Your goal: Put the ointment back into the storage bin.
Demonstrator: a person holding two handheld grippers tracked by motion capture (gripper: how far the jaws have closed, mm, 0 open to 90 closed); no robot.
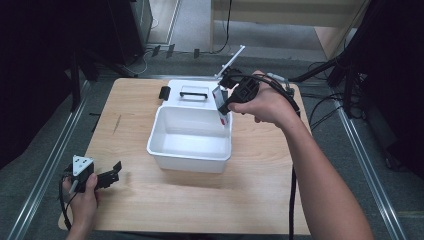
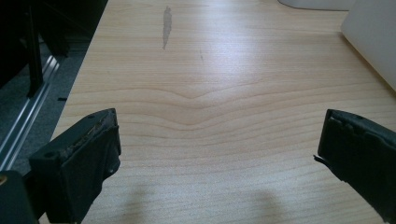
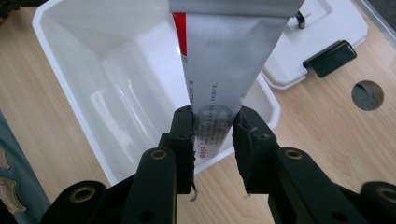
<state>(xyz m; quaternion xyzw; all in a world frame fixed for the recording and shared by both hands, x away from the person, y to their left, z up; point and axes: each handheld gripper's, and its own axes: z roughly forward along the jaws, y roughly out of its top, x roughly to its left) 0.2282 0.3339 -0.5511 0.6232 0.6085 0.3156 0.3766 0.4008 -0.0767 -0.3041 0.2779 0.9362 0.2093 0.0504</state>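
left tool: resting low at the counter's 7 o'clock corner, jaws standing wide apart with nothing between them; in the left gripper view bare wood is lying between the two pads.
left tool advice: judging it is staying out of the way; keeping it parked there is looking fine.
right tool: pinching a tube near its lower end, jaws closed onto it from both sides; tube is rising flat end up between the pads.
tube place: hanging over the far right rim of the white bin, at about 1 o'clock of the bin in the high view; not touching the bin floor as far as I am telling.
step in hand: judging it as lowering the tube into the bin.
doing it well: bringing the tube toward the bin's middle before opening, so it is clearing the rim; lowering first, then releasing, since the grip is sitting near one end and the tube is likely swinging.
risk: tube catching the rim and tipping out onto the counter.
lid: lying flat just behind the bin at 12 o'clock, black handle on top; keeping clear of it.
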